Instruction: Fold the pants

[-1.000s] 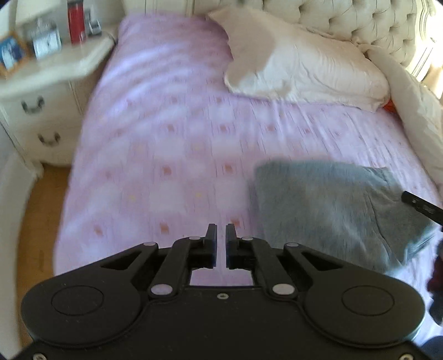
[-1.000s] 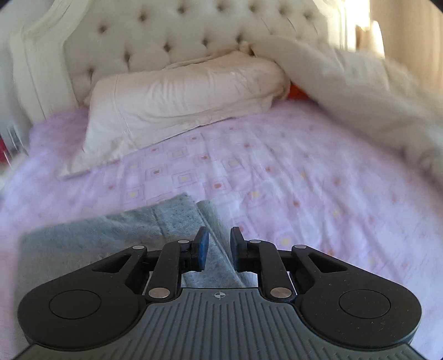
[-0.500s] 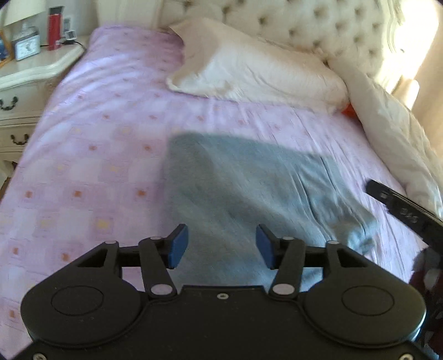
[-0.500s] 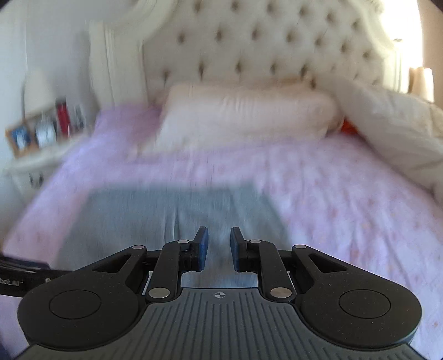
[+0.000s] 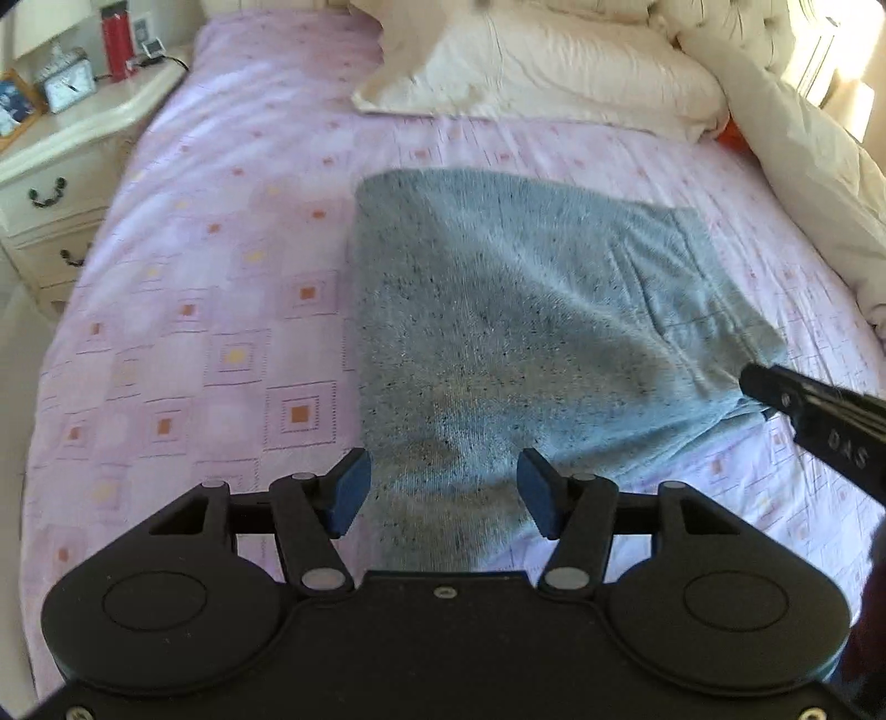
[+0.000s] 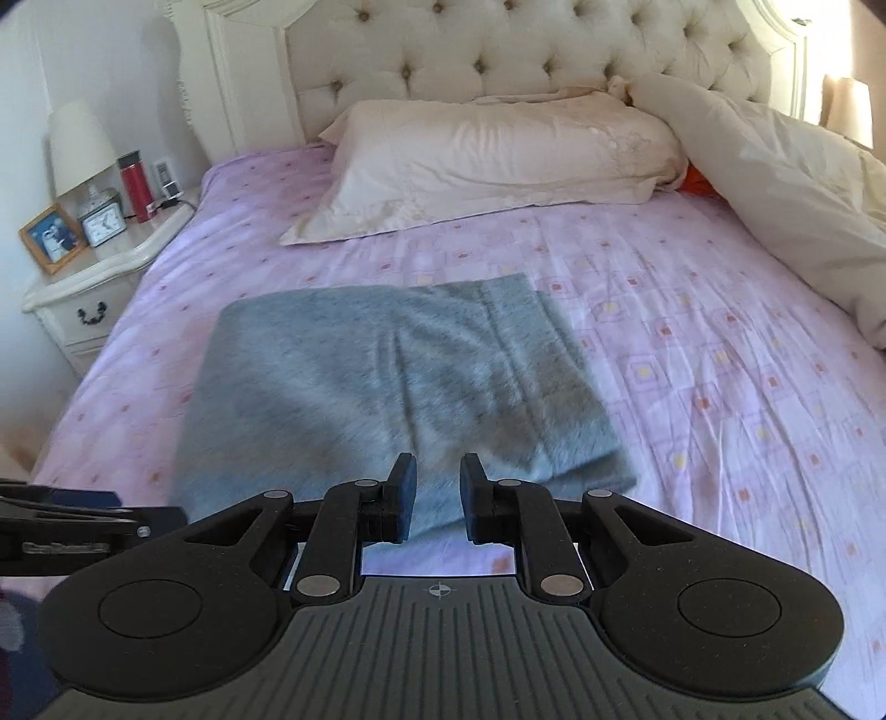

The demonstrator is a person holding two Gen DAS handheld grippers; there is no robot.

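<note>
Grey knit pants [image 5: 526, 310] folded flat mid-bed on pink patterned sheet [image 5: 221, 277]. Left gripper [image 5: 437, 493] spread wide over near edge; right gripper [image 6: 437, 498] slightly parted, empty. Advice: grab both layers, fold evenly.

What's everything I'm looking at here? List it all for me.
Pants: one, grey, folded on the bed.
Sheet: one, pink patterned, covering the bed.
Pillow: one, cream, by the headboard.
Headboard: one, cream, tufted.
Duvet: one, cream, bunched at right.
Nightstand: one, cream, left of the bed.
Lamp, bottle, clock, photo frame: one each, on the nightstand.
Left gripper: black, open over the pants.
Right gripper: black, narrowly open at the pants' near edge.
</note>
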